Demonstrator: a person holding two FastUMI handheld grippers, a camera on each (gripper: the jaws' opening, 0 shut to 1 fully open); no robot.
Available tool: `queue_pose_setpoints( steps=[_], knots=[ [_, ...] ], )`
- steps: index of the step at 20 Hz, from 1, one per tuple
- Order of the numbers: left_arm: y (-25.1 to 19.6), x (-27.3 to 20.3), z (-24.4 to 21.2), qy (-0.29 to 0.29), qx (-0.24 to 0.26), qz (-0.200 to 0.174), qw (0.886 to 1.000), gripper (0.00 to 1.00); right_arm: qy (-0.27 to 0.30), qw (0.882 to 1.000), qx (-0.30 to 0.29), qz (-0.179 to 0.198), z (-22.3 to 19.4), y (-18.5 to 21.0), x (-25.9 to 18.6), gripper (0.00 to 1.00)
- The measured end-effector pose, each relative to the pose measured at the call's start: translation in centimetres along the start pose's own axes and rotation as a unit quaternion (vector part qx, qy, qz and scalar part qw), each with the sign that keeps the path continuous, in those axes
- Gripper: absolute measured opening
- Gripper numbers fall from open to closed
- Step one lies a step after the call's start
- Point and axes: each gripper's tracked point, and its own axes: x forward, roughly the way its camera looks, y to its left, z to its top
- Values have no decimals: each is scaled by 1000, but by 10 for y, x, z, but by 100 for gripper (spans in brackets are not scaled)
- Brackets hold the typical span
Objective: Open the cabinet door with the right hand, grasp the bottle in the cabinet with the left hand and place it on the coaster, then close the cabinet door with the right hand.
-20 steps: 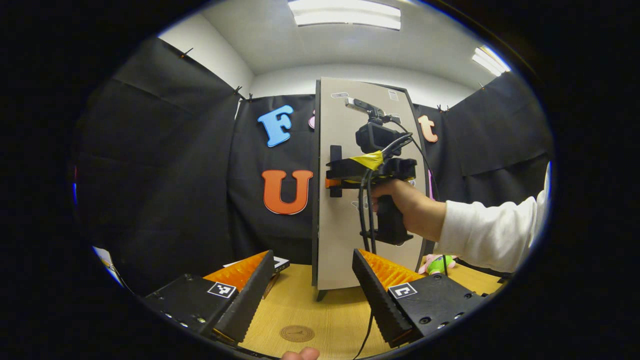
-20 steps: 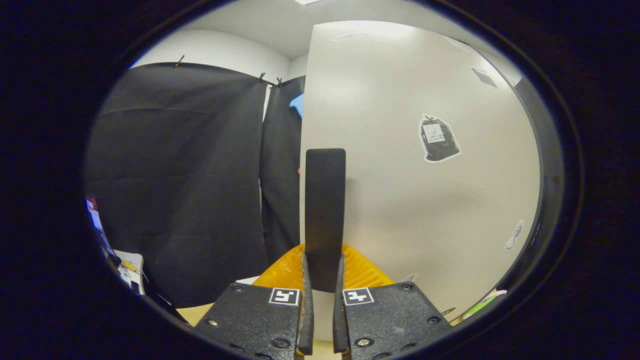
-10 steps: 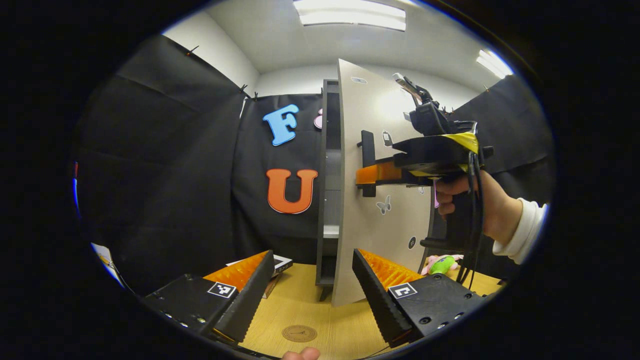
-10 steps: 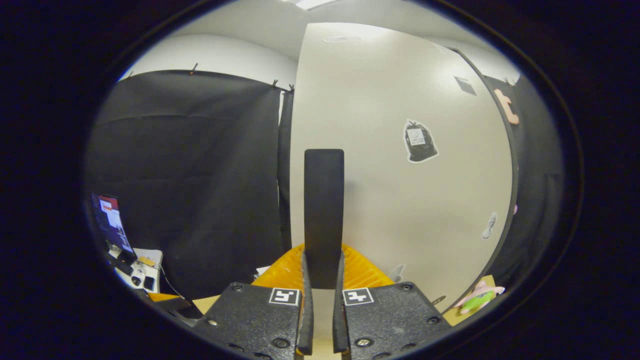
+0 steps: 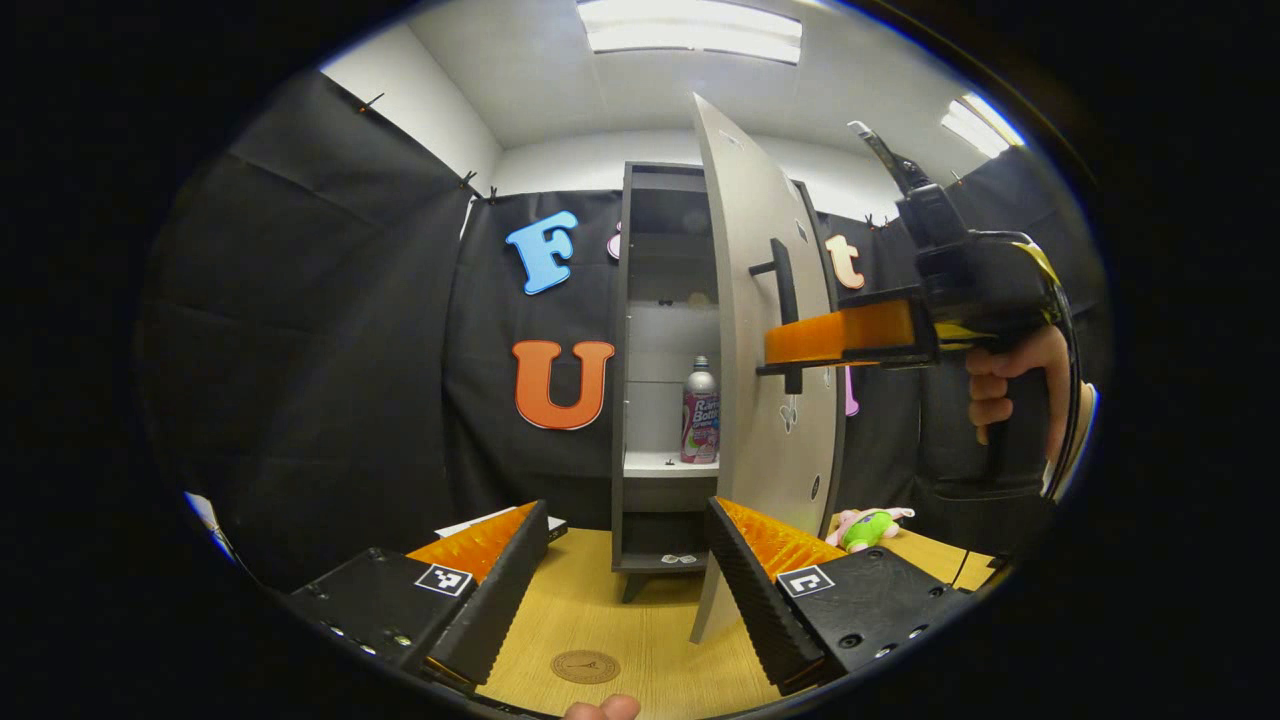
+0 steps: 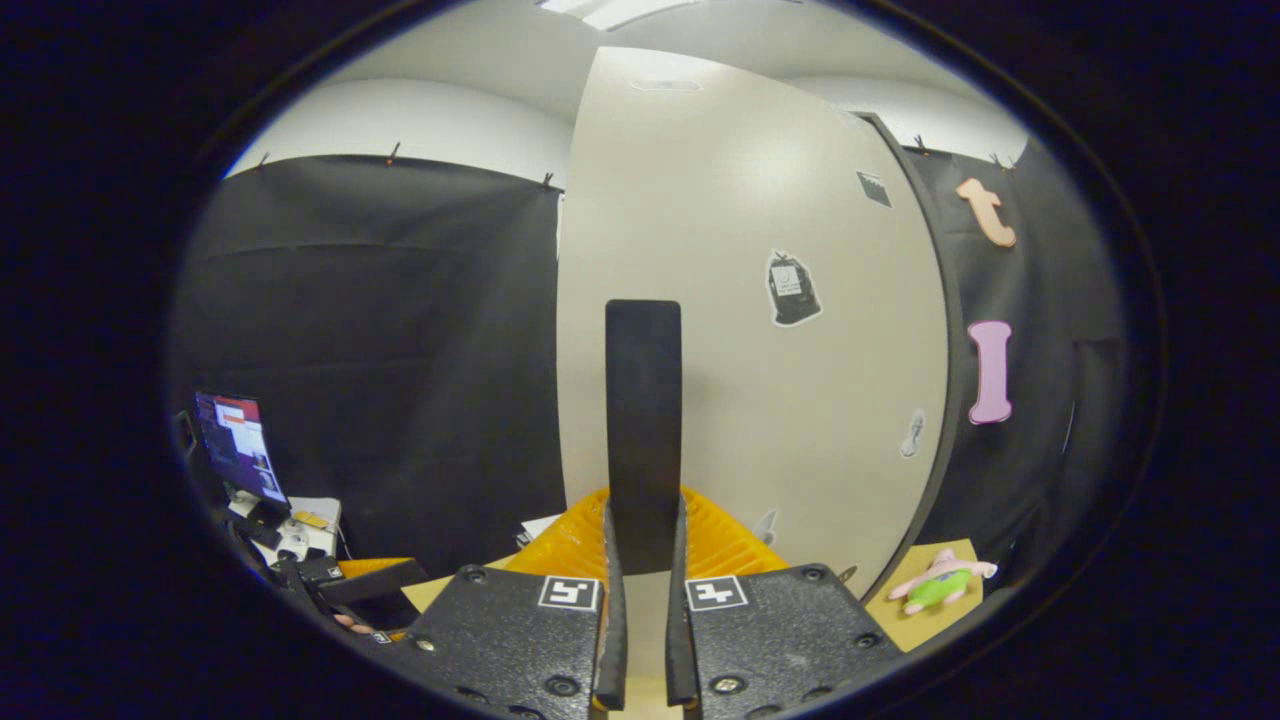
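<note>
In the left gripper view the cabinet door [image 5: 755, 330] stands swung out on the right, leaving the cabinet [image 5: 665, 370] mouth open toward the near side. The bottle [image 5: 700, 412] stands upright on the shelf [image 5: 660, 463], with bare shelf on its left. The right hand-held gripper [image 5: 785, 345], clamped on the door handle [image 5: 783, 290], crowds the right side. The near bench [image 5: 600, 610] is bare around the coaster [image 5: 586, 666].

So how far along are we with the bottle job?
Door opening is nearly done: the right gripper is shut on the handle, with the cabinet door swung wide. The bottle stands untouched on its shelf. The left gripper waits open. Left: grasp it, set it on the coaster, close the door.
</note>
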Motion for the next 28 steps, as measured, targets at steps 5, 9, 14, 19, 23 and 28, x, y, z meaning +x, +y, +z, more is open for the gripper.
queue_pose_setpoints(
  steps=[5, 9, 14, 19, 23, 28],
  knots=[
    [-26, -1, -1, 7, -9, -33, 999, 95, -2, 1000, -4, -20, 0, -13, -25, 18],
    [-44, -3, 1, 3, -7, -54, 998, 95, -1, 999, -1, -39, 0, -22, -40, 18],
    [-57, -4, -2, 4, -7, -72, 997, 95, -2, 998, 1, -60, -1, -32, -52, 18],
    [-66, -4, -2, 4, -8, -83, 997, 95, -4, 996, 17, -86, -1, -44, -66, 18],
    [-70, 0, -3, 1, -6, -86, 996, 95, -11, 993, 31, -116, -1, -58, -78, 16],
    [-81, 2, -6, 6, -8, -97, 995, 95, -16, 987, 30, -159, 1, -79, -91, 14]
  ],
)
